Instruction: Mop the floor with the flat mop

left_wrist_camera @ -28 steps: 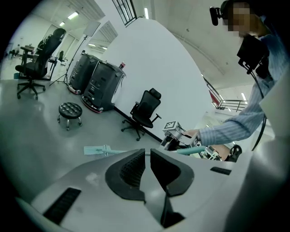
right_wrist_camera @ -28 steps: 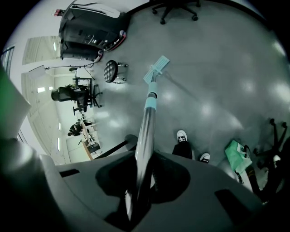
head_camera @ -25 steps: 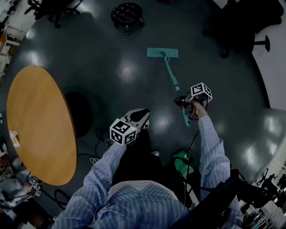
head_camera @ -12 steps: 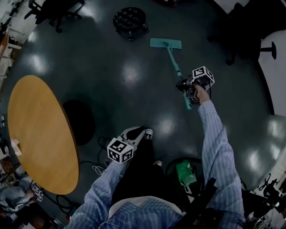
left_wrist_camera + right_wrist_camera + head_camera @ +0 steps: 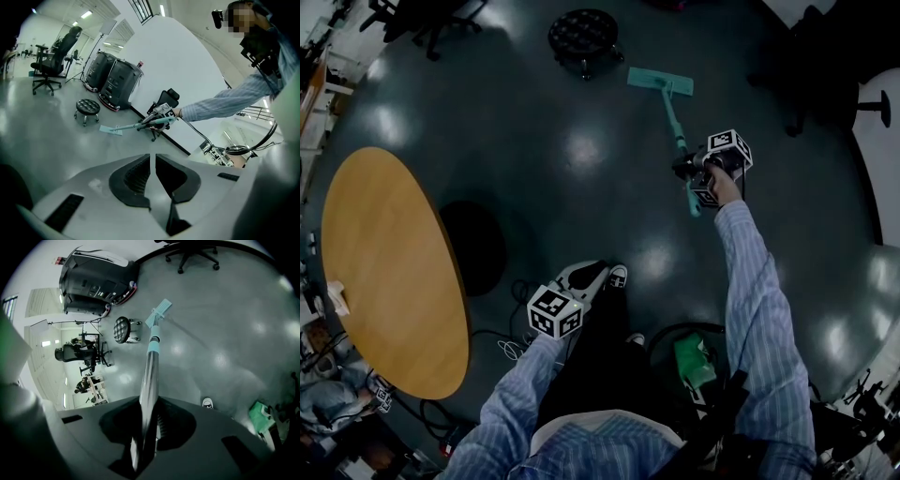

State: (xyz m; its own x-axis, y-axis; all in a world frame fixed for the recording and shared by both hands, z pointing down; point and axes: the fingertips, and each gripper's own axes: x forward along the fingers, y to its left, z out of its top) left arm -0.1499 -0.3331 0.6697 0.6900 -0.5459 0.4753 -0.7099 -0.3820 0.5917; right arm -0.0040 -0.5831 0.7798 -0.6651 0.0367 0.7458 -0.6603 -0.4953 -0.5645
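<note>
The flat mop has a teal head (image 5: 660,82) lying flat on the dark floor at the far side, and a teal and metal handle (image 5: 678,136) that slopes back toward me. My right gripper (image 5: 689,171) is shut on the handle near its near end, arm stretched forward. In the right gripper view the handle (image 5: 149,376) runs out between the jaws to the mop head (image 5: 158,312). My left gripper (image 5: 595,267) hangs low by my legs, its jaws nearly together with nothing between them. The left gripper view shows the mop (image 5: 133,126) in the distance.
A round black stool on castors (image 5: 583,37) stands just left of the mop head. An oval wooden table (image 5: 384,272) fills the left. Office chairs (image 5: 825,56) stand at the far right. A green bucket (image 5: 694,361) and cables lie by my feet.
My right arm has pushed the mop forward, so the head slid away toward the stool. The left gripper stayed low by my legs and barely moved.
</note>
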